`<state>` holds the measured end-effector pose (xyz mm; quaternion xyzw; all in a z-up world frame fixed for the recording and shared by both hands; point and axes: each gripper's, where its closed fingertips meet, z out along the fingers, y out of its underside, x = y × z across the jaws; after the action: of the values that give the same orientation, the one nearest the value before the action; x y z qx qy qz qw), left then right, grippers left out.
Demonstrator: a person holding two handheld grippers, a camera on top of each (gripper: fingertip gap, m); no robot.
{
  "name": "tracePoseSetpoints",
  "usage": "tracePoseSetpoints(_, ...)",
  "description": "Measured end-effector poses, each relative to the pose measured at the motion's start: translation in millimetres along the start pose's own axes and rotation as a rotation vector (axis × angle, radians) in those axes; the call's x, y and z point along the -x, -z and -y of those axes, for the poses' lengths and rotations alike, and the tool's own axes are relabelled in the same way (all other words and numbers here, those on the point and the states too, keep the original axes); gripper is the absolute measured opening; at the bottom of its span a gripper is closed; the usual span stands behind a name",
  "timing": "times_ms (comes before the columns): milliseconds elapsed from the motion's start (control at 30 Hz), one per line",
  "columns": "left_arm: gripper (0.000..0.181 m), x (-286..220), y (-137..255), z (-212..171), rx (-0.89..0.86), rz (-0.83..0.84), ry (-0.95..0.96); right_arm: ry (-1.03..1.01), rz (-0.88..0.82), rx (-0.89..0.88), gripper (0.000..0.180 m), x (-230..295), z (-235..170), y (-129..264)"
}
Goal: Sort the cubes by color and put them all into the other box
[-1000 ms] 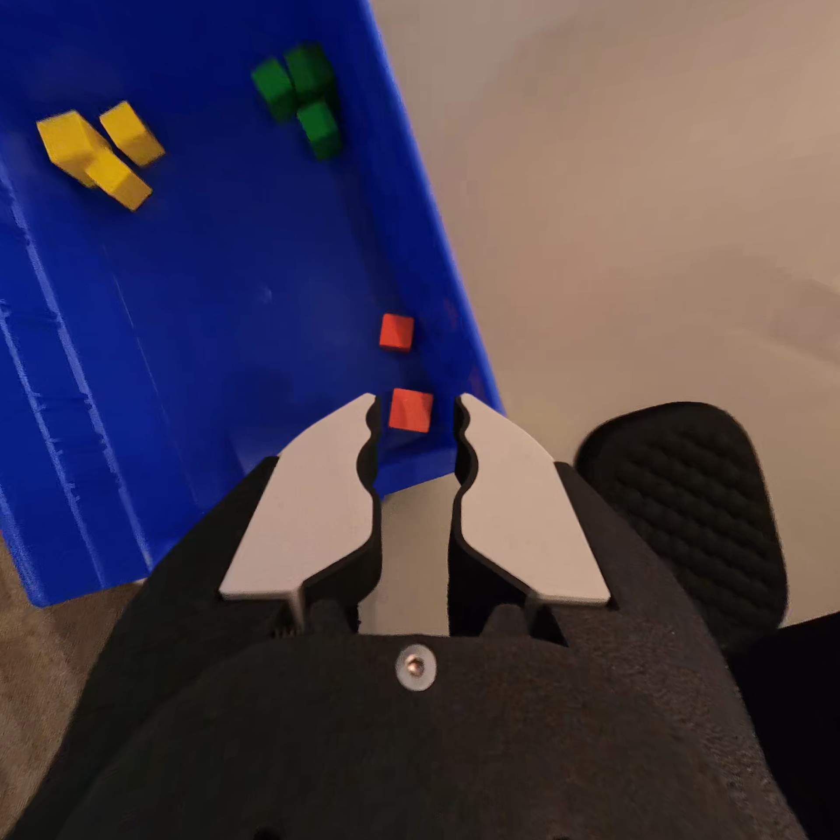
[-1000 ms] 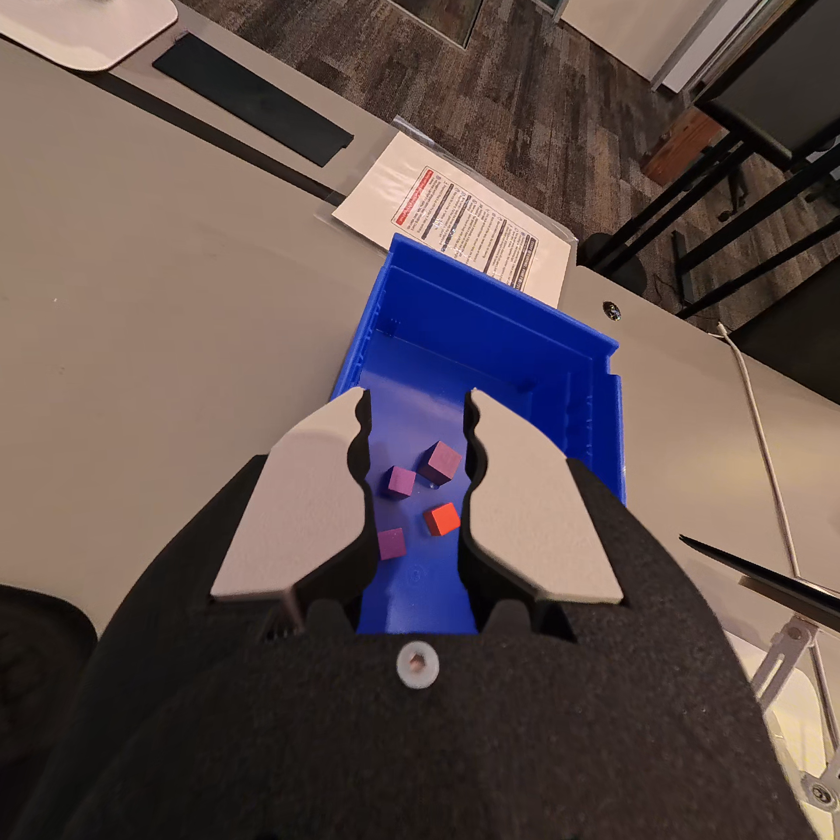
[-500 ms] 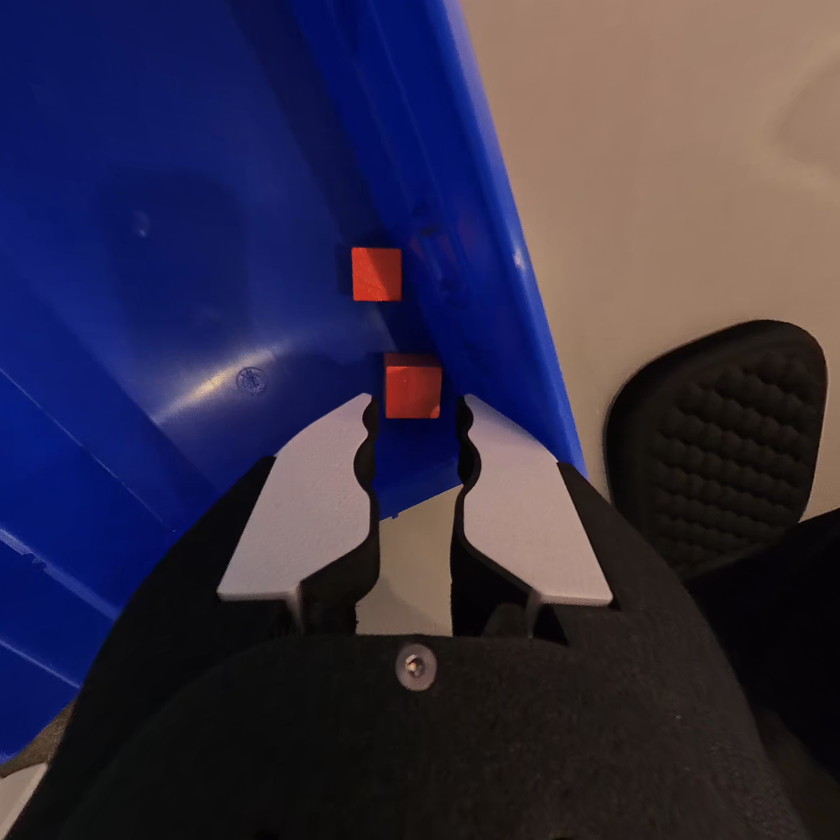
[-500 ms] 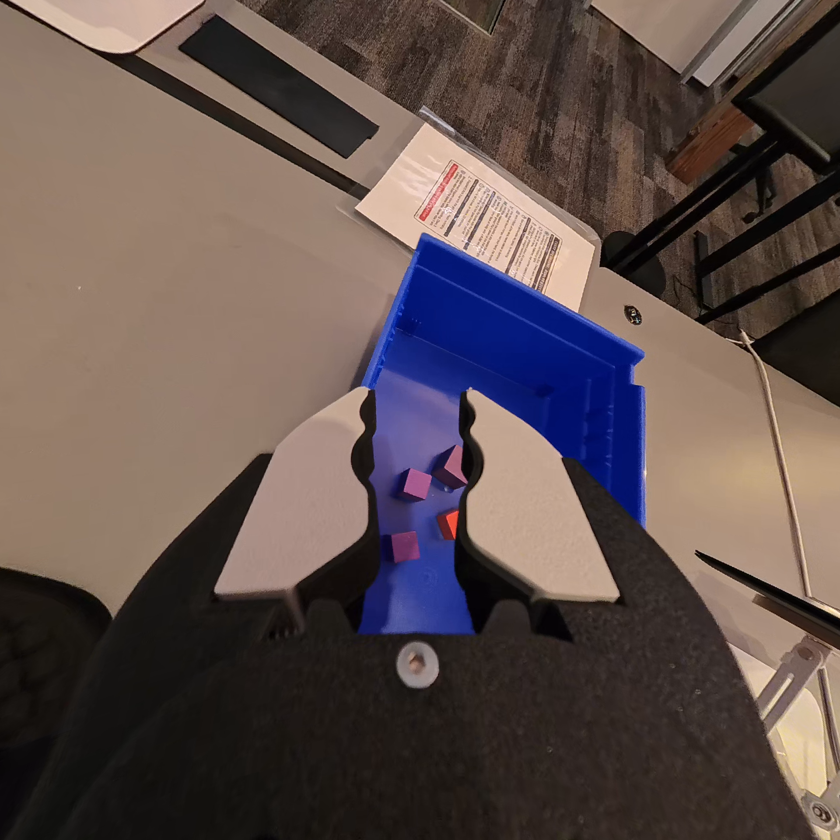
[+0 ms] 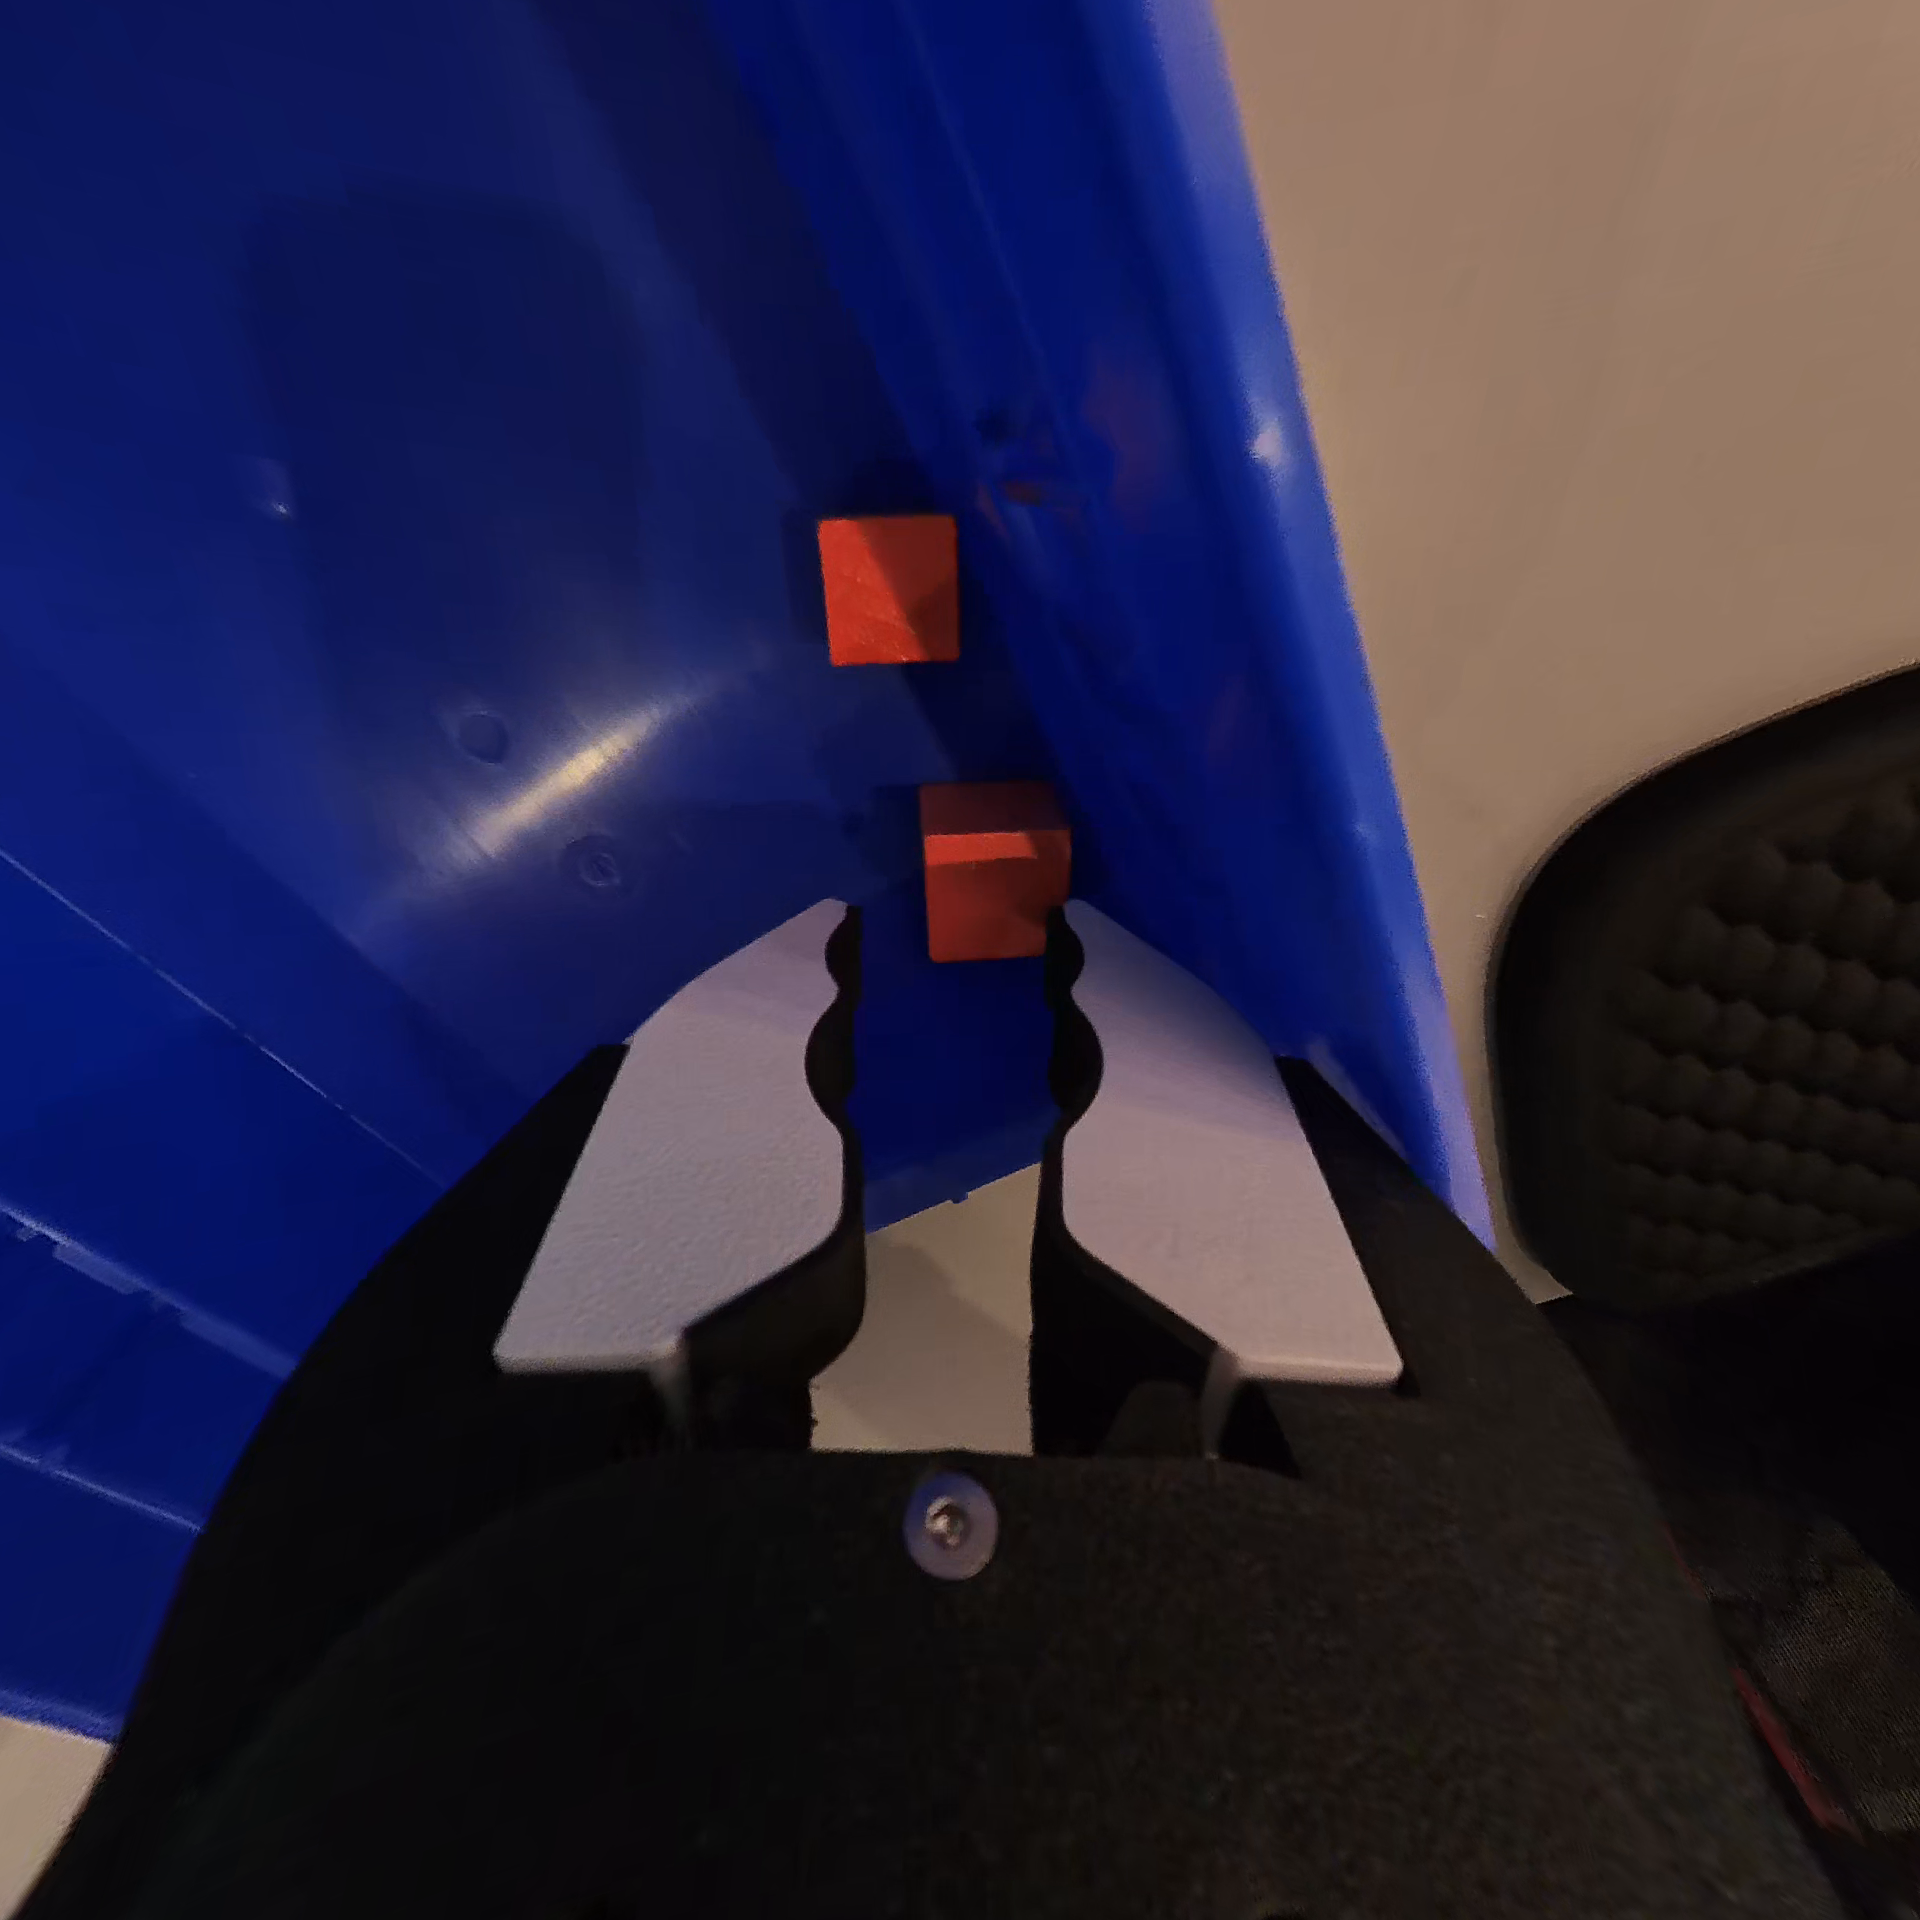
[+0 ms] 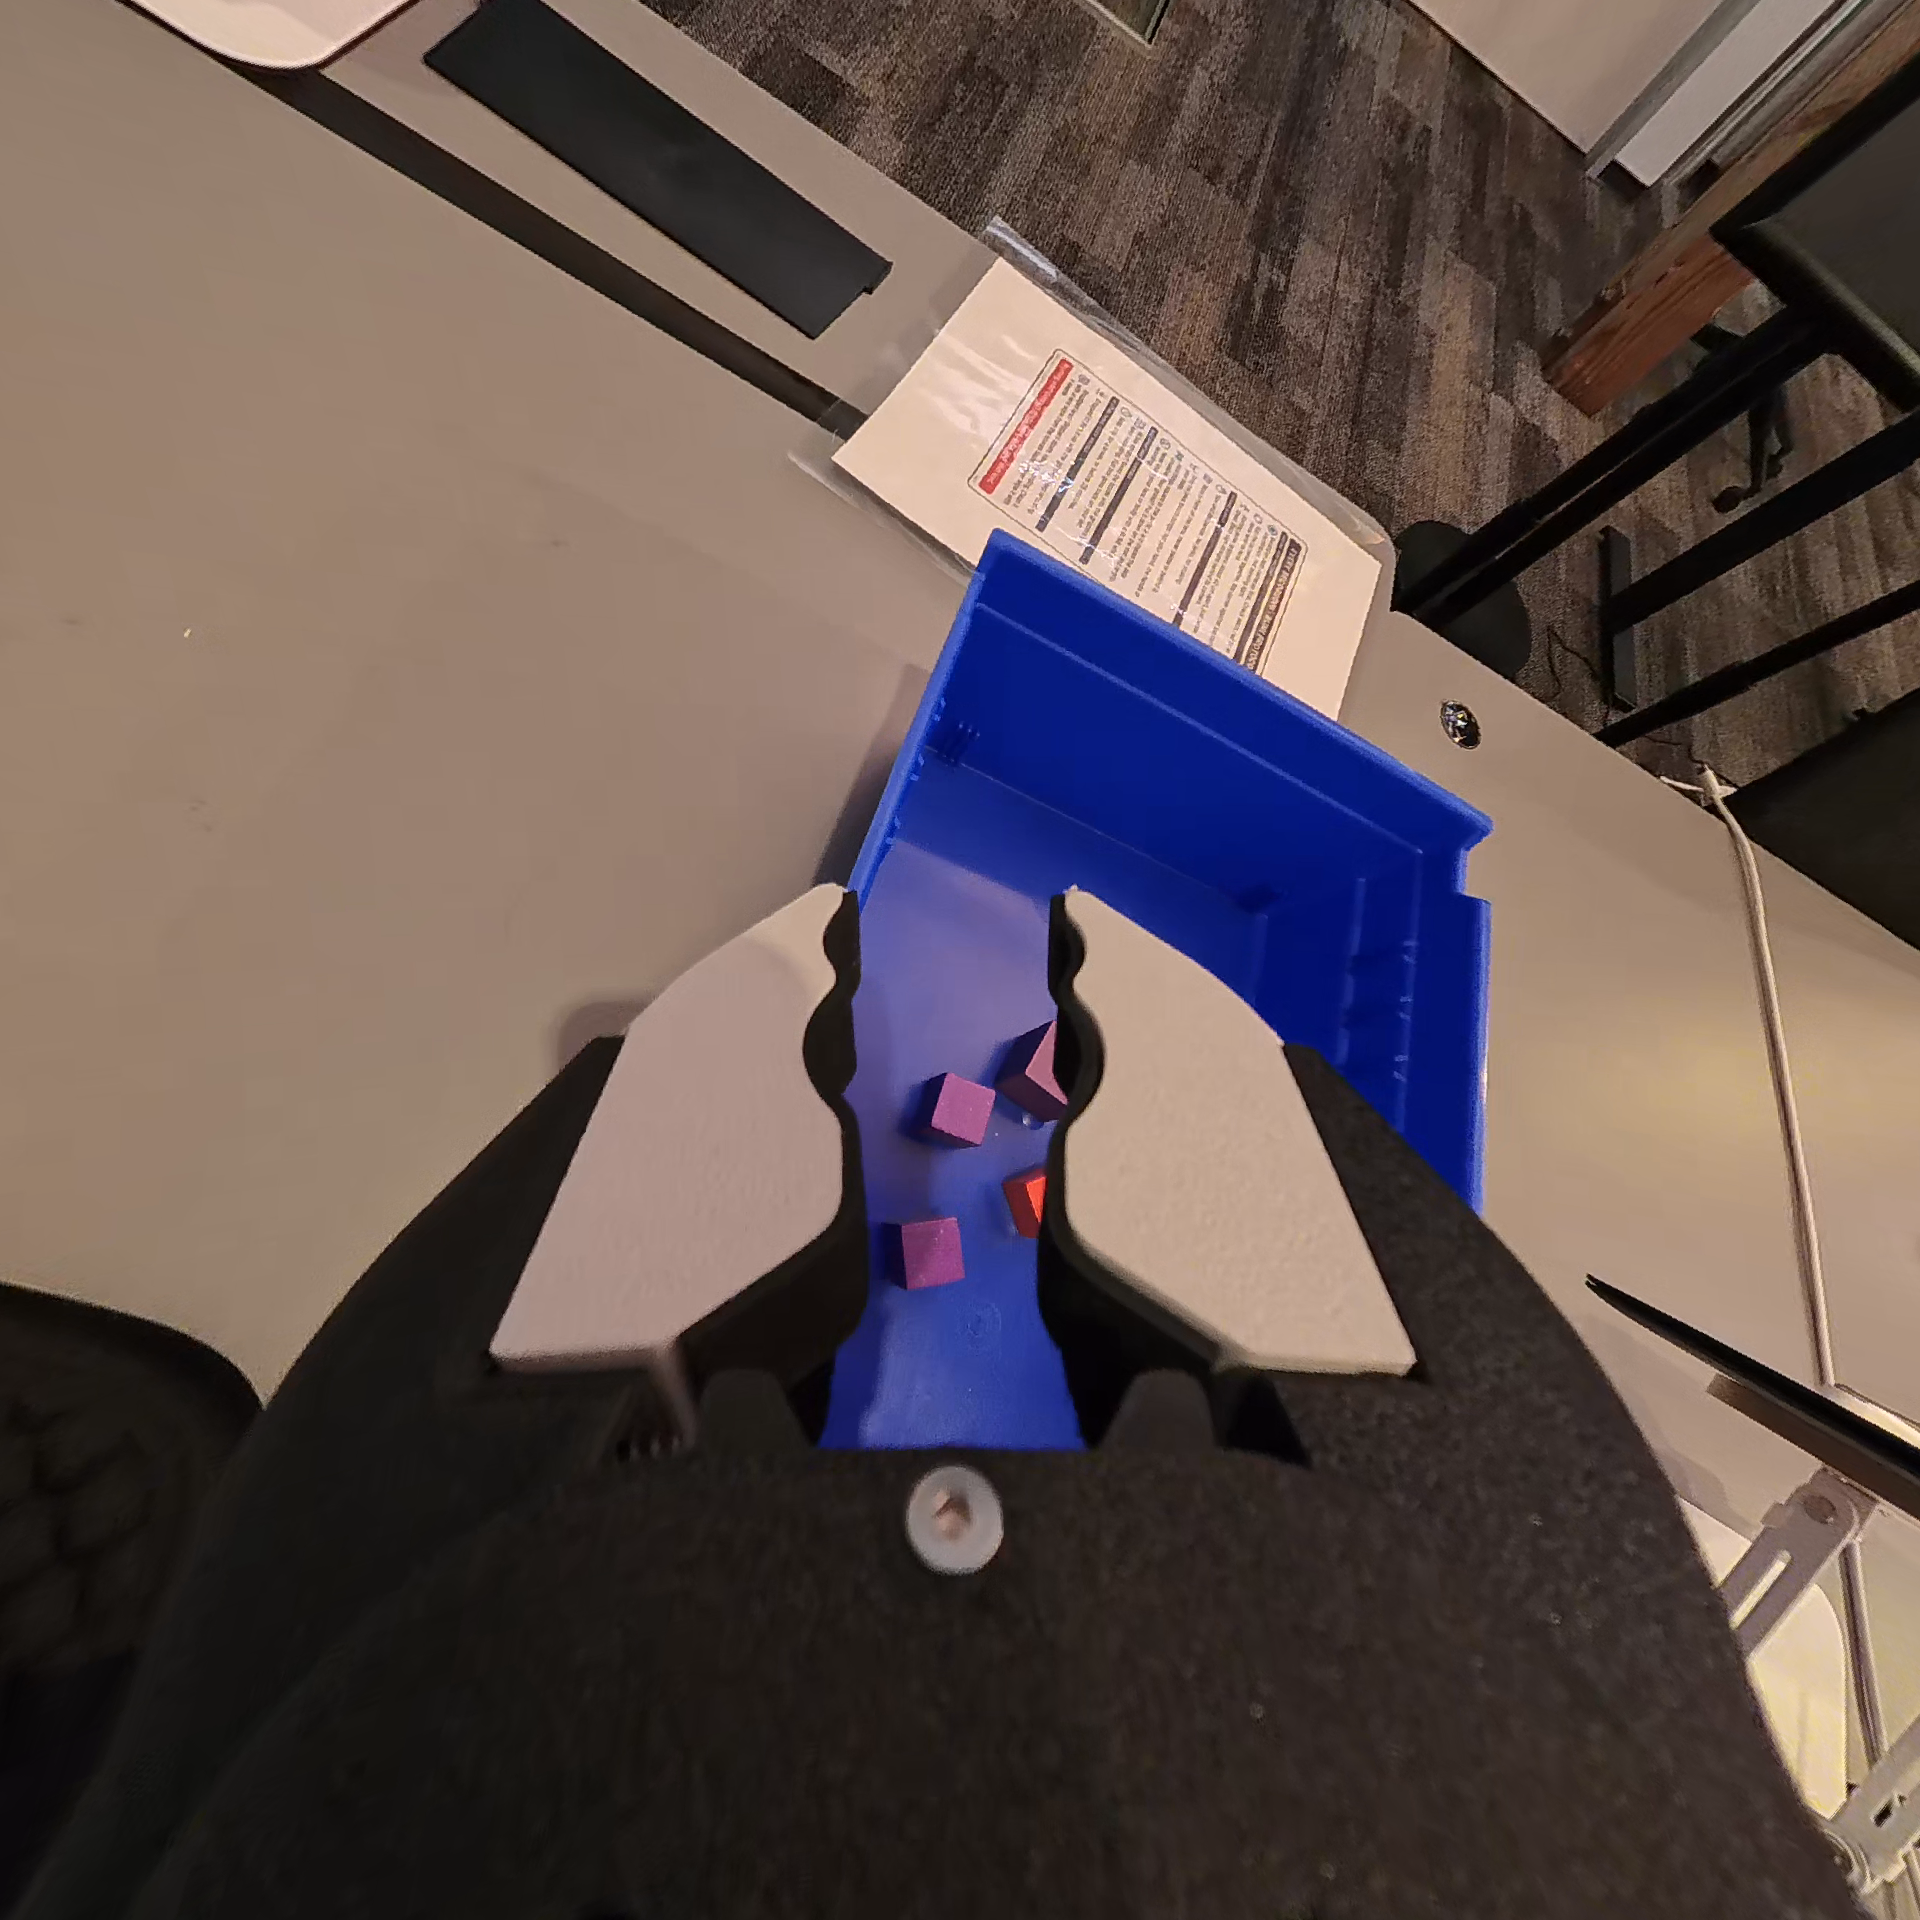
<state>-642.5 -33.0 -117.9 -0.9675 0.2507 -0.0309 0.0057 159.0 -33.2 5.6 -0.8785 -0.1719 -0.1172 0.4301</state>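
The left gripper (image 5: 951, 909) reaches into a blue plastic bin (image 5: 416, 416), its jaws parted with nothing between them. A red cube (image 5: 992, 888) sits on the bin floor just past the fingertips, close to the right-hand wall and seemingly touching the right tip. A second red cube (image 5: 888, 589) lies a little farther in, apart from the first. Right of this bin the beige tabletop (image 5: 1610, 364) shows, and a black dimpled pad (image 5: 1725, 1049) lies at the near right.

The right gripper (image 6: 951, 904) hovers above a second blue bin (image 6: 1195, 748), its jaws likewise apart and holding nothing. Seen through the gap, three purple cubes lie on that bin's floor — one in the middle (image 6: 958, 1110), one nearer (image 6: 925, 1252), one to the right (image 6: 1037, 1070) half hidden by the right finger. A red cube (image 6: 1027, 1200) lies there too, mostly covered by that finger.

The second bin stands on a wide grey-beige table (image 6: 416, 623). Beyond the bin's far end lies a printed sheet in a clear sleeve (image 6: 1122, 488), and farther left a black flat strip (image 6: 655, 177) is set into the tabletop. Past the table edge is dark patterned carpet (image 6: 1247, 156), with black furniture legs (image 6: 1662, 416) at the far right — a white cable (image 6: 1777, 997) runs along the table's right side.
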Motion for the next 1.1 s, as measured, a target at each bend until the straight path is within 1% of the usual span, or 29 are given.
tracePoseSetpoints(267, 0.032, 16.0, 2.1, 4.3, -0.015, 0.047, 0.026, 0.008, 0.010, 0.012, 0.033, 2.5, -1.9, -1.6)
tracePoseSetpoints(300, 0.032, 13.8, 2.0, 4.5, -0.018, 0.033, 0.027, 0.008, 0.011, 0.013, 0.033, 2.7, -2.1, -2.0)
tracePoseSetpoints(400, 0.030, -6.5, 2.9, 8.2, -0.043, -0.092, 0.037, 0.009, 0.012, 0.015, 0.033, 3.1, -1.8, -2.5)
tracePoseSetpoints(433, 0.029, -6.6, 2.5, 7.4, -0.038, -0.088, 0.030, 0.009, 0.014, 0.015, 0.033, 3.4, -1.6, -2.8)
tracePoseSetpoints(467, 0.033, -5.6, 1.5, 5.1, -0.023, -0.079, 0.017, 0.010, 0.016, 0.016, 0.033, 4.0, -1.5, -3.0)
tracePoseSetpoints(567, 0.037, -6.6, -5.3, -4.1, 0.041, -0.086, -0.008, 0.020, 0.021, 0.026, 0.033, 6.0, -2.1, -4.1)
tracePoseSetpoints(633, 0.037, -3.8, -11.6, -8.5, 0.081, -0.063, -0.021, 0.023, 0.021, 0.029, 0.033, 6.7, -2.1, -4.6)
tracePoseSetpoints(833, 0.028, 1.0, -13.4, 3.5, 0.027, -0.042, -0.019, 0.029, 0.022, 0.031, 0.033, 7.6, -1.9, -5.1)
tracePoseSetpoints(900, 0.028, 2.4, -13.4, 4.7, 0.019, -0.034, -0.021, 0.028, 0.021, 0.032, 0.033, 7.5, -1.8, -5.4)
tracePoseSetpoints(1033, 0.028, 14.6, -9.3, 2.6, 0.021, 0.056, -0.068, 0.034, 0.020, 0.036, 0.033, 7.8, -1.9, -6.1)
tracePoseSetpoints(1100, 0.028, 21.4, 0.6, 6.3, -0.027, 0.091, -0.075, 0.039, 0.020, 0.037, 0.032, 8.2, -1.3, -6.0)
